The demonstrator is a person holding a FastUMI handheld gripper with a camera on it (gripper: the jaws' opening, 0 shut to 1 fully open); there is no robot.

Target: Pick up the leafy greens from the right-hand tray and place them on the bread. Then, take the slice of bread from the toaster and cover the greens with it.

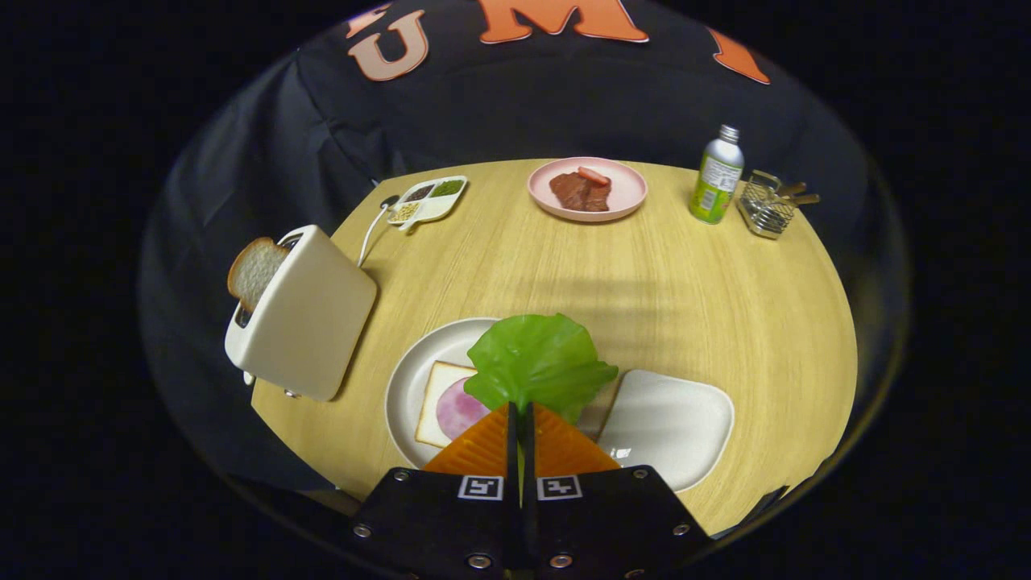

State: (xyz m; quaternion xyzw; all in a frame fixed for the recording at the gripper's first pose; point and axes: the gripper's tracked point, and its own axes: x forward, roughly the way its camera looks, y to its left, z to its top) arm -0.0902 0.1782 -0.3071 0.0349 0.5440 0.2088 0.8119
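pinching a leaf (538, 362) at its near edge with the gripper (520, 415), fingers pressed together on it. held over the bread (432, 403) with a pink ham slice (459, 409) on the round plate (411, 374), tray (672, 423) just right of it. second slice (254, 272) sticking out of toaster (304, 314) off to the left. farther back on the table (685, 290): meat plate (588, 190), bottle (716, 177), wire basket (767, 208), spice dish (427, 201).

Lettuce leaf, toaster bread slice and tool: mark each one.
lettuce leaf (536, 360), gripper view, middle of the leaf.
toaster bread slice (254, 271), gripper view, face of the slice.
tool (520, 412), gripper view, between its fingertips, shut on lettuce leaf.
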